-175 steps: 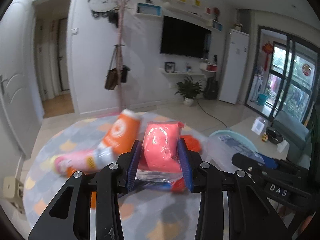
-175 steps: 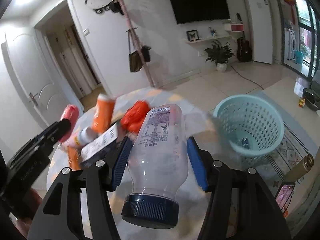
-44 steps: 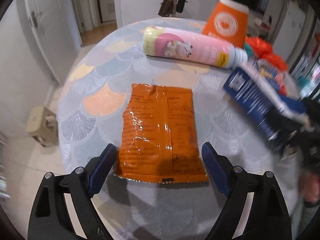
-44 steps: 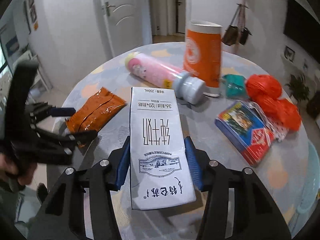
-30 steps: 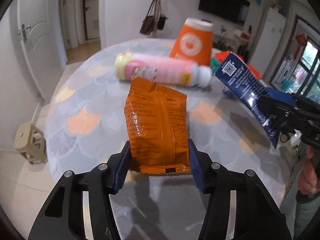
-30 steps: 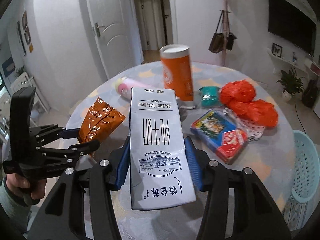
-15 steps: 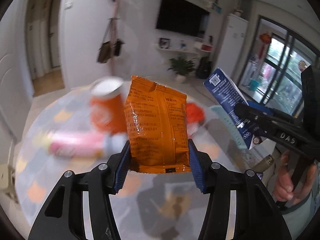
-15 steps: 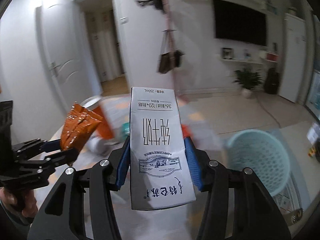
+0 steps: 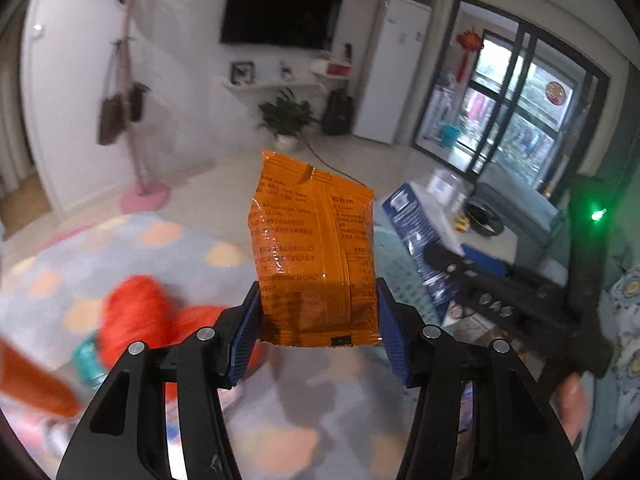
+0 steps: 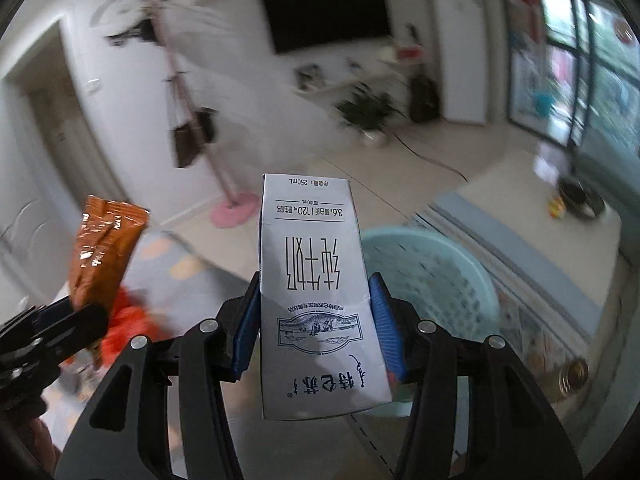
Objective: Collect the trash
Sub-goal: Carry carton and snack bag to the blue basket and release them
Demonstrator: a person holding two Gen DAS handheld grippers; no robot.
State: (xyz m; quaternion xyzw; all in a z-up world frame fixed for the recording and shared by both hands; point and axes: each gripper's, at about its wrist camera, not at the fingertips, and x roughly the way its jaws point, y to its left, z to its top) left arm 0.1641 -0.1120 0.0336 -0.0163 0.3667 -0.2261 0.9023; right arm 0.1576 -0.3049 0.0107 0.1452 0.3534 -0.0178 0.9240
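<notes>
My left gripper (image 9: 318, 332) is shut on an orange snack packet (image 9: 314, 248) and holds it upright above the round table (image 9: 132, 248). My right gripper (image 10: 314, 320) is shut on a white milk carton (image 10: 316, 292), held in the air. The light blue laundry basket (image 10: 436, 272) stands on the floor just behind and right of the carton. In the left wrist view the carton (image 9: 412, 240) and right gripper (image 9: 440, 260) are at the right, over the basket's rim (image 9: 394, 264). In the right wrist view the packet (image 10: 104, 248) is at the left.
Red plastic bags (image 9: 136, 316) and a teal item (image 9: 86, 356) lie on the table at the left. A pink coat stand (image 9: 138, 184) stands on the floor beyond. A low table (image 10: 532, 208) is at the right.
Both grippers have swung right, away from the table's middle and toward the basket, each still holding its item. The orange tube and pink bottle have slid out of view.
</notes>
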